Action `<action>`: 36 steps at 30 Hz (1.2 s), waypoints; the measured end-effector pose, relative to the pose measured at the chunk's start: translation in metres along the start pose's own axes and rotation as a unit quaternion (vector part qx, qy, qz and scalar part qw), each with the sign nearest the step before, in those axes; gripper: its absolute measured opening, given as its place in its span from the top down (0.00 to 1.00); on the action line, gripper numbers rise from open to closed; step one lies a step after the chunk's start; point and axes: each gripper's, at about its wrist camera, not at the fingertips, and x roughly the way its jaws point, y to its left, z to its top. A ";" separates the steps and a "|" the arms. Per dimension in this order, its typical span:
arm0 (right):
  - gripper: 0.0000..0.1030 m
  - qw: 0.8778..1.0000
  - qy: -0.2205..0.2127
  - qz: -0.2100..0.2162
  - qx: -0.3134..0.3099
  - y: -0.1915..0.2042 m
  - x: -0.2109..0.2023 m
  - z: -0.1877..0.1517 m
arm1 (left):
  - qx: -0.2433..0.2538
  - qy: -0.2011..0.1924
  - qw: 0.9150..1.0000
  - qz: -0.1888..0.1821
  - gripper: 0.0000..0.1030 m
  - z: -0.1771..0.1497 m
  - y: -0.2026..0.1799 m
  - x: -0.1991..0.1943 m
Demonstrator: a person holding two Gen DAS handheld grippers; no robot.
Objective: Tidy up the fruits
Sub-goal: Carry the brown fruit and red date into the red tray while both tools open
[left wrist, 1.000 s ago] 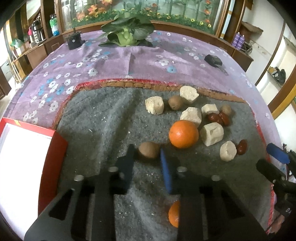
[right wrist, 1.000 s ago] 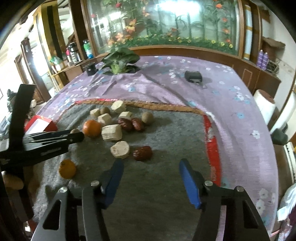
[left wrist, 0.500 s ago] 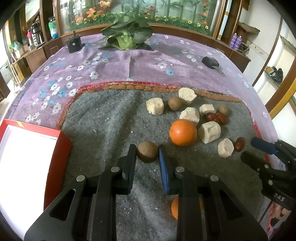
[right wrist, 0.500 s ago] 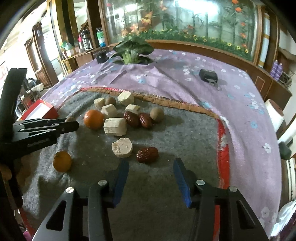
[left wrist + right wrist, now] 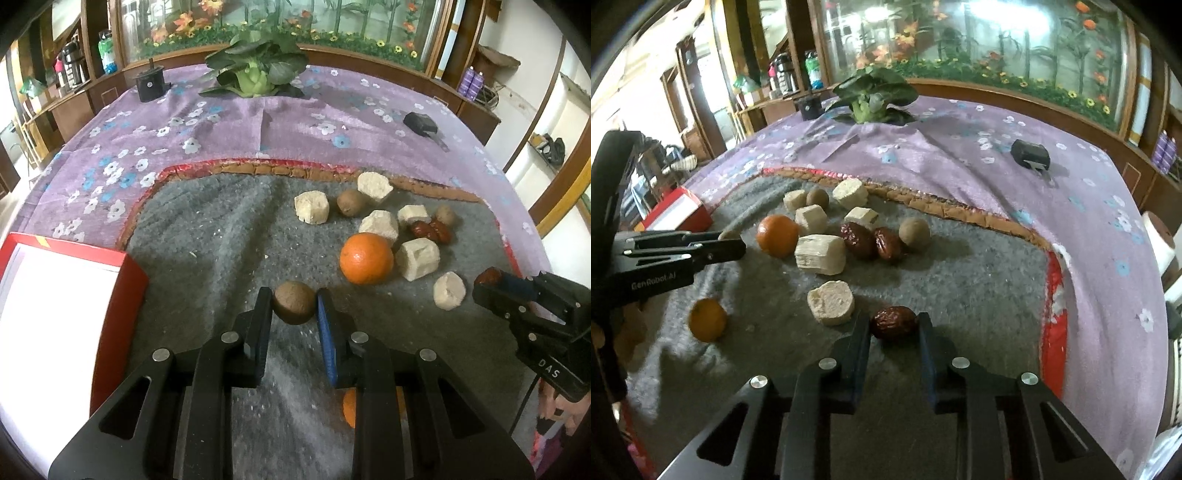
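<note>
My left gripper (image 5: pixel 294 304) is shut on a brown kiwi (image 5: pixel 294 302) just above the grey mat (image 5: pixel 207 236). My right gripper (image 5: pixel 894 326) has its fingers on both sides of a red date (image 5: pixel 894 323) lying on the mat, closed against it. An orange (image 5: pixel 366 258) sits beyond the left gripper, and a smaller orange (image 5: pixel 707 319) lies near the mat's front. Two more kiwis (image 5: pixel 914 229), two dates (image 5: pixel 871 238) and several pale chunks (image 5: pixel 820 254) lie in a cluster.
A red-rimmed white box (image 5: pixel 55 314) stands at the mat's left edge. A leafy green vegetable (image 5: pixel 255 72), a black cup (image 5: pixel 149 83) and a small black device (image 5: pixel 420 123) sit on the purple flowered cloth (image 5: pixel 184 129) further back.
My left gripper closed on the kiwi and raised it slightly. My right gripper moved forward to the date and narrowed around it.
</note>
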 end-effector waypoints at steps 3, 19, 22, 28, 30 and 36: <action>0.76 1.000 -0.017 0.012 0.001 0.009 -0.017 0.001 | 0.000 -0.007 1.000 -0.009 0.78 -0.002 0.001 -0.013; 0.77 0.989 -0.023 0.133 -0.055 0.123 -0.017 0.031 | -0.038 -0.046 0.998 0.038 0.78 -0.020 0.068 -0.084; 0.77 0.985 -0.017 0.157 -0.072 0.151 -0.006 0.043 | -0.052 -0.043 0.996 0.060 0.78 -0.025 0.089 -0.088; 0.77 0.978 -0.013 0.185 -0.098 0.197 0.020 0.071 | -0.086 -0.036 0.992 0.089 0.78 -0.033 0.126 -0.086; 0.77 0.976 -0.008 0.187 -0.108 0.208 0.032 0.080 | -0.094 -0.033 0.991 0.095 0.78 -0.033 0.135 -0.083; 0.77 0.976 0.023 0.179 -0.125 0.233 0.071 0.098 | -0.120 -0.017 0.988 0.100 0.78 -0.032 0.155 -0.068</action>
